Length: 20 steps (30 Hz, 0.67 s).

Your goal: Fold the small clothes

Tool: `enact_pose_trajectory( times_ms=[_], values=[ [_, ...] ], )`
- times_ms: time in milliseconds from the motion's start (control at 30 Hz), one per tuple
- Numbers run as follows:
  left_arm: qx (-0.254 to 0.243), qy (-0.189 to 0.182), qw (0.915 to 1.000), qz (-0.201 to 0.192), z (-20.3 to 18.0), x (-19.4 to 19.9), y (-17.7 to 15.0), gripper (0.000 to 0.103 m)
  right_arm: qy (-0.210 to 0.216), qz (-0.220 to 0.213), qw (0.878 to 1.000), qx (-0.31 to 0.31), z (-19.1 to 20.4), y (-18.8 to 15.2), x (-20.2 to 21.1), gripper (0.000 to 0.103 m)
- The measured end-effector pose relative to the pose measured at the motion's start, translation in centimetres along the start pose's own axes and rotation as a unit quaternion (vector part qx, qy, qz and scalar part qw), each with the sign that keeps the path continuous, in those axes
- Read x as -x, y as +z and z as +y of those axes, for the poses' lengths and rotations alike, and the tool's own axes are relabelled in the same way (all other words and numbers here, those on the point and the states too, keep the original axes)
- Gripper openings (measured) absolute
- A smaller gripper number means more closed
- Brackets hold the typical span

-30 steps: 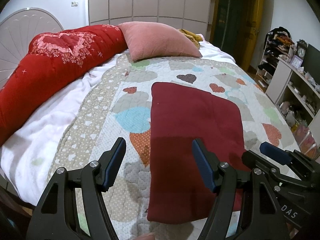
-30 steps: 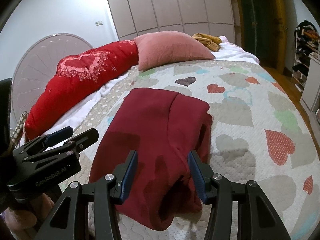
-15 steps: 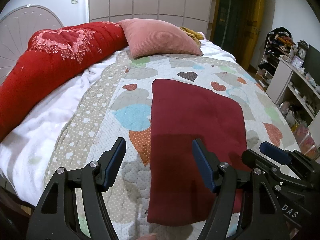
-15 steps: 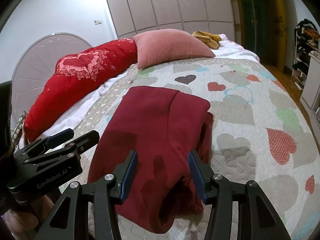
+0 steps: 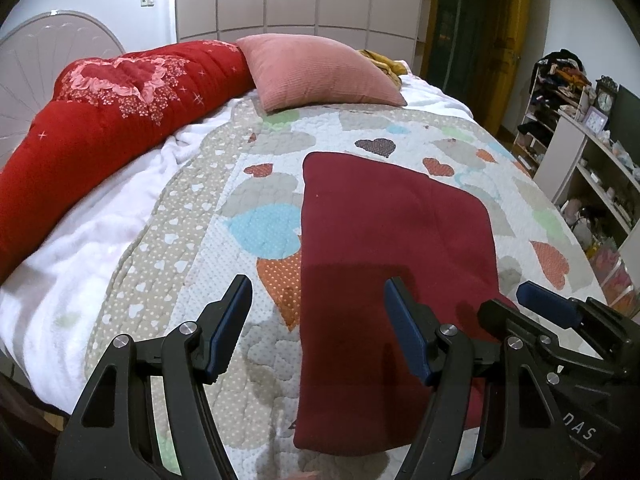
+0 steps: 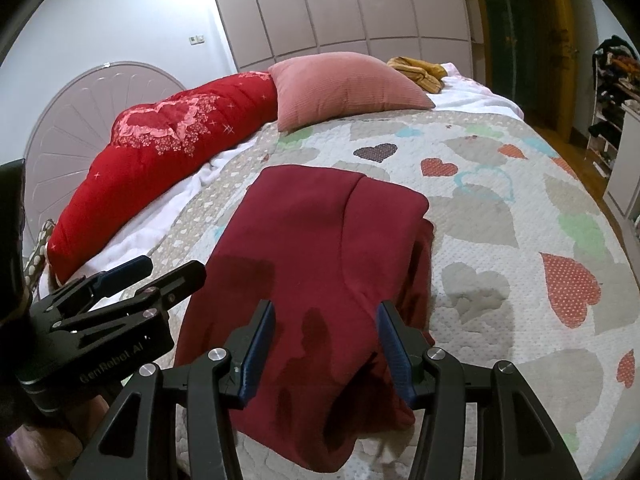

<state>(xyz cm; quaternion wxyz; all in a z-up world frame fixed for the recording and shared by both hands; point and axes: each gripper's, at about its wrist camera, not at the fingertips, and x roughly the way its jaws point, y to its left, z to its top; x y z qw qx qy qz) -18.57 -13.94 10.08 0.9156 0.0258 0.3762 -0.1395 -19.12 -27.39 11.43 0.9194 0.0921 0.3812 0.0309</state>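
A dark red garment [image 5: 384, 256] lies folded into a long rectangle on the heart-patterned quilt [image 5: 256, 184]. It also shows in the right wrist view [image 6: 320, 256], with a folded layer along its right side. My left gripper [image 5: 318, 328] is open and empty, held above the garment's near left edge. My right gripper [image 6: 326, 340] is open and empty above the garment's near end. The right gripper also shows in the left wrist view [image 5: 548, 312], and the left gripper in the right wrist view [image 6: 156, 276].
A red quilted duvet [image 5: 100, 120] lies along the left of the bed. A pink pillow [image 5: 316, 72] rests at the head, with yellow cloth [image 6: 420, 72] behind it. White shelves [image 5: 592, 160] with clutter stand to the right. Wardrobe doors [image 6: 340, 4] line the back wall.
Both grippers stay open and have drawn back and up slightly from the garment. The garment has not moved.
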Motion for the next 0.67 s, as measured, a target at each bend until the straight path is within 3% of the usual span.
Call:
enact_pose_trajectory(
  times_ms=[667],
  values=[
    [0.004,0.001,1.0000,-0.002,0.9,-0.6,0.2,0.069,0.002,0.007,1.000,-0.002,0.2,0.0,-0.9,0.051]
  ],
)
